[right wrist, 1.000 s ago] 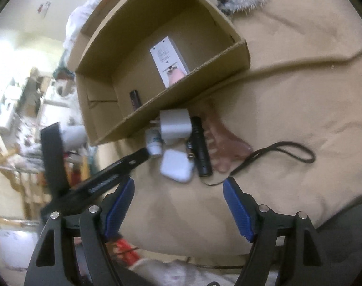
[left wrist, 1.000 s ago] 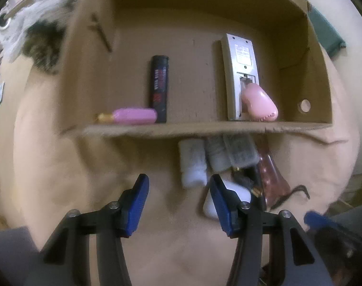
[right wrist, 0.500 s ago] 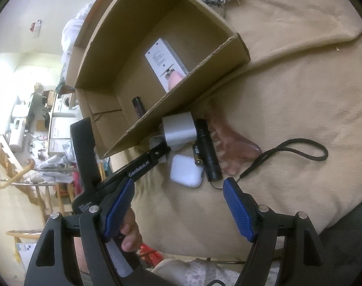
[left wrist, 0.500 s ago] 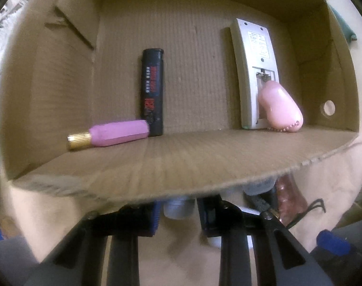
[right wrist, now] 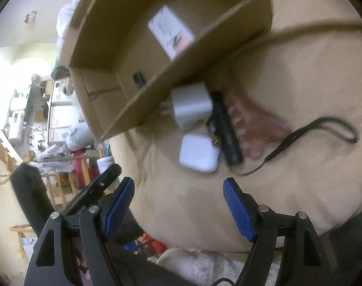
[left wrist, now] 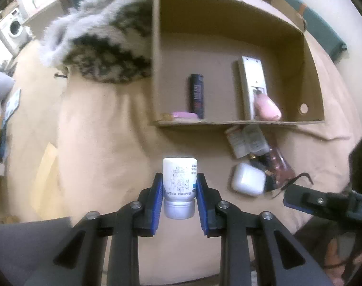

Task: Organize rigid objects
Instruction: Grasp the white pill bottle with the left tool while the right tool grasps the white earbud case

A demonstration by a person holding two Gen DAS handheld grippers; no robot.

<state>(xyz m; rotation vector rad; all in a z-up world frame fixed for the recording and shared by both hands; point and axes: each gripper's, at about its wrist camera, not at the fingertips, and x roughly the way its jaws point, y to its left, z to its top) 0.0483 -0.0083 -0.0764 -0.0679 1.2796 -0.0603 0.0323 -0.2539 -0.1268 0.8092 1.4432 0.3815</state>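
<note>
Where it reached beside the box before, the left gripper now clasps the white bottle; right gripper fingers gape.

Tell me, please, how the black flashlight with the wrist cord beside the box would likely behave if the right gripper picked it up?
The black flashlight looks rigid and cylindrical, so a nudge would probably roll it on the tan cloth. Its wrist cord looks limp and would likely dangle or snag. The right gripper is open.

Warm, dim indoor light is cast throughout. Strong fisheye curvature and dark vignetting are seen at the edges. The right wrist view is motion-blurred; bright glare is admitted at its left.
</note>
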